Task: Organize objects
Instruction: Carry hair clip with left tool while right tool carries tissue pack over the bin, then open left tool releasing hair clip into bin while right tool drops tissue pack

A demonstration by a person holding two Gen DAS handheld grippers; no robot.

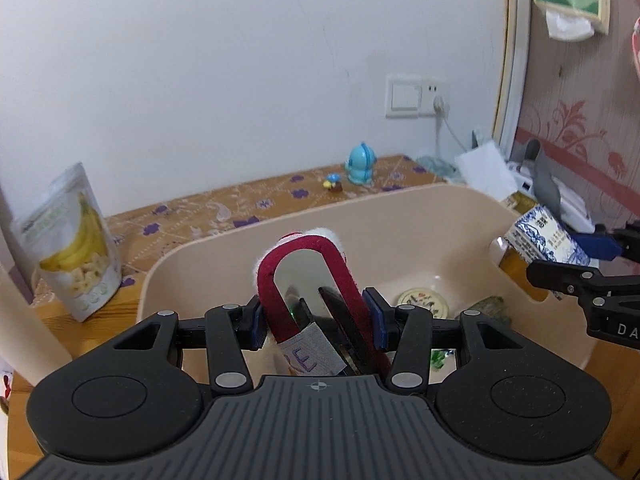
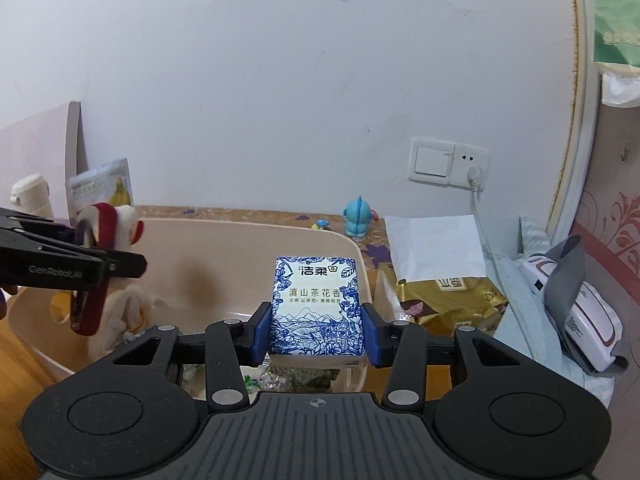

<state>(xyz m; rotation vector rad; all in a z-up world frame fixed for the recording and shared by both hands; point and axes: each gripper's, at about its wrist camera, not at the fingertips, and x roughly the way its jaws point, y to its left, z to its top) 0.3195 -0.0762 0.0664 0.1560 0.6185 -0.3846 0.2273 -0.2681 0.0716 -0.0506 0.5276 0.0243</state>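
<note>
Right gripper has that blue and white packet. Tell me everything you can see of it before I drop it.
The tissue packet is a small soft-looking rectangular pack, white with blue floral and landscape print and Chinese lettering on its face. It looks sealed and undented. The right gripper is shut on its two side edges with blue pads, holding it printed face toward the camera. It hangs above the right end of the beige bin, touching nothing but the pads. The left wrist view shows it tilted over the bin's rim.

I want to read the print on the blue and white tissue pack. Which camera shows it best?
The right wrist view: the tissue pack faces the camera, centred between the right gripper fingers. The left wrist view shows only its tilted side at the frame's right edge, too small to read.
</note>
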